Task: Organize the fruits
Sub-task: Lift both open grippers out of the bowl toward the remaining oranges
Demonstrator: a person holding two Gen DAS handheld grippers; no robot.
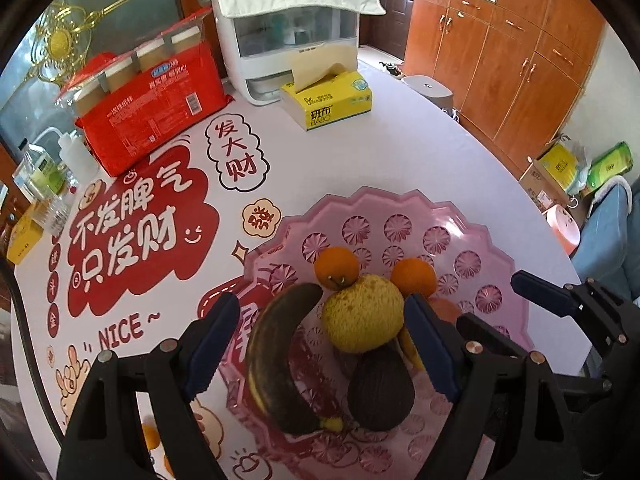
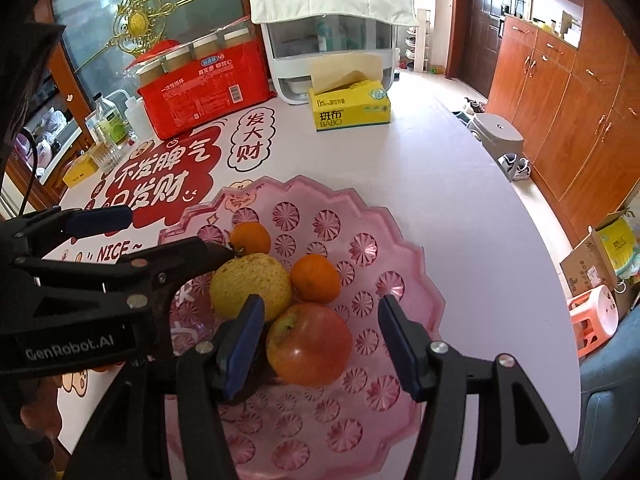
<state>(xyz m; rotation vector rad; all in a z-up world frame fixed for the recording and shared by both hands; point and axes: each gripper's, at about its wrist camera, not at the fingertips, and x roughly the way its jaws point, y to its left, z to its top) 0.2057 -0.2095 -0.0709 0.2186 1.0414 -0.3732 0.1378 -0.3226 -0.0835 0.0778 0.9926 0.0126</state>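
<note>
A pink plastic tray (image 1: 460,216) (image 2: 400,236) on the round table holds the fruit. In the left wrist view a dark, overripe banana (image 1: 276,360), a yellow pear (image 1: 362,312), two oranges (image 1: 336,266) (image 1: 414,276) and a dark round fruit (image 1: 380,392) lie together. My left gripper (image 1: 324,346) hovers open above the banana and pear, touching neither. My right gripper (image 2: 322,348) stands open around a red apple (image 2: 310,344) in the tray, its pads clear of it. The pear (image 2: 252,284) and oranges (image 2: 251,238) (image 2: 316,278) lie just beyond. The left gripper (image 2: 160,236) reaches in from the left.
At the back stand a red pack of paper cups (image 1: 156,108), a yellow tissue box (image 1: 328,100) and a white cloth-covered appliance (image 1: 288,40). Bottles and a glass (image 1: 44,184) stand at the far left. The table edge curves along the right, with a grey stool (image 2: 500,132) and wooden cabinets (image 2: 560,100) beyond.
</note>
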